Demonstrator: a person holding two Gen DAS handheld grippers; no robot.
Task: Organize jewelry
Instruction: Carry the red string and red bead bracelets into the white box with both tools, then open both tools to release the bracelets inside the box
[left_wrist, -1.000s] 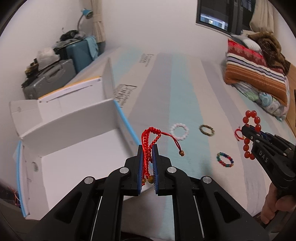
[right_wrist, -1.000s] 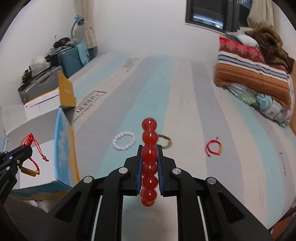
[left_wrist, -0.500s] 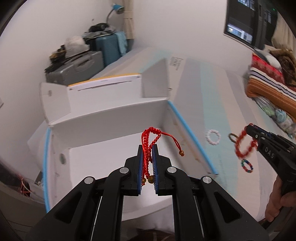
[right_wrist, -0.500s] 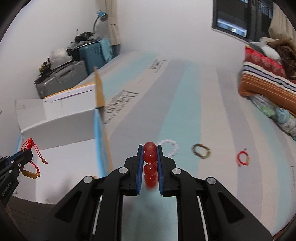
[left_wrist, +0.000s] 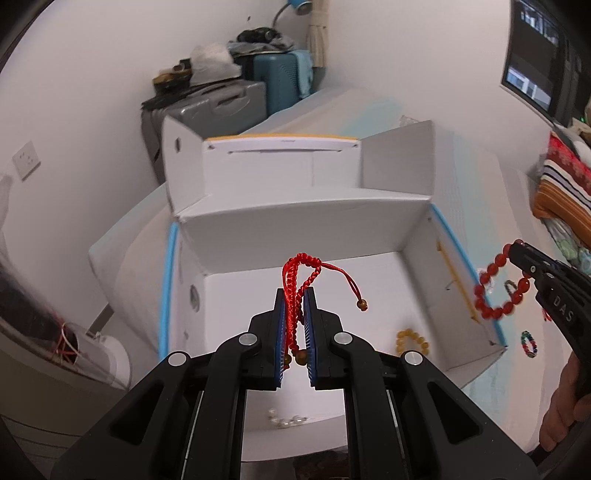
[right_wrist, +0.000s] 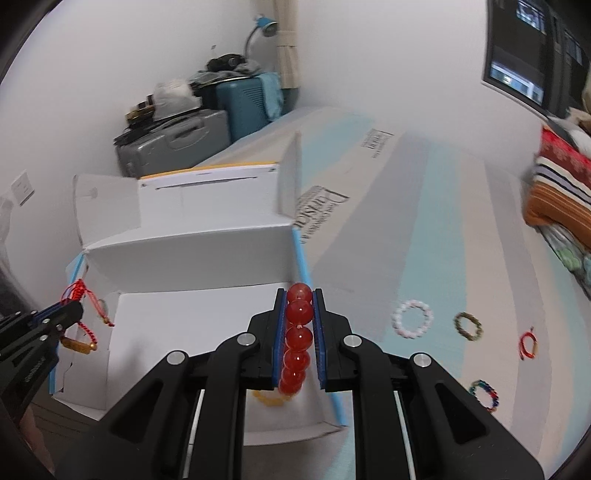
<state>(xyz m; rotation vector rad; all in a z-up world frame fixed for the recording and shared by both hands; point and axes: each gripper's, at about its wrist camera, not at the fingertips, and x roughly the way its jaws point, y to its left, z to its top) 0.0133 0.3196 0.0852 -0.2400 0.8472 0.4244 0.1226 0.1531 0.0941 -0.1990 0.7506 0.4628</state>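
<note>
Both grippers loaded, held over the open white box.

Left gripper (left_wrist: 295, 295) is clamped narrow on a red braided cord bracelet (left_wrist: 299, 273); its loop stands above the fingertips, a tail with a small brown bead hangs to the right, all above the white box (left_wrist: 369, 229) interior. Right gripper (right_wrist: 299, 299) is closed on a red bead bracelet (right_wrist: 298, 332), beads stacked in a line between the blue pads, positioned at the box's right wall (blue-edged rim directly beneath). Inside the box: an amber bead bracelet (left_wrist: 412, 341) on the floor near the right wall, and a pearl strand (left_wrist: 286, 422) at the near edge, partly hidden by the left gripper. On the striped mattress (right_wrist: 424, 221) right of the box lie a white bead bracelet (right_wrist: 412, 318), an olive bead bracelet (right_wrist: 468, 326), a red cord bracelet (right_wrist: 527, 343) and a multicolour bead bracelet (right_wrist: 484, 396), well apart from each other.
</note>
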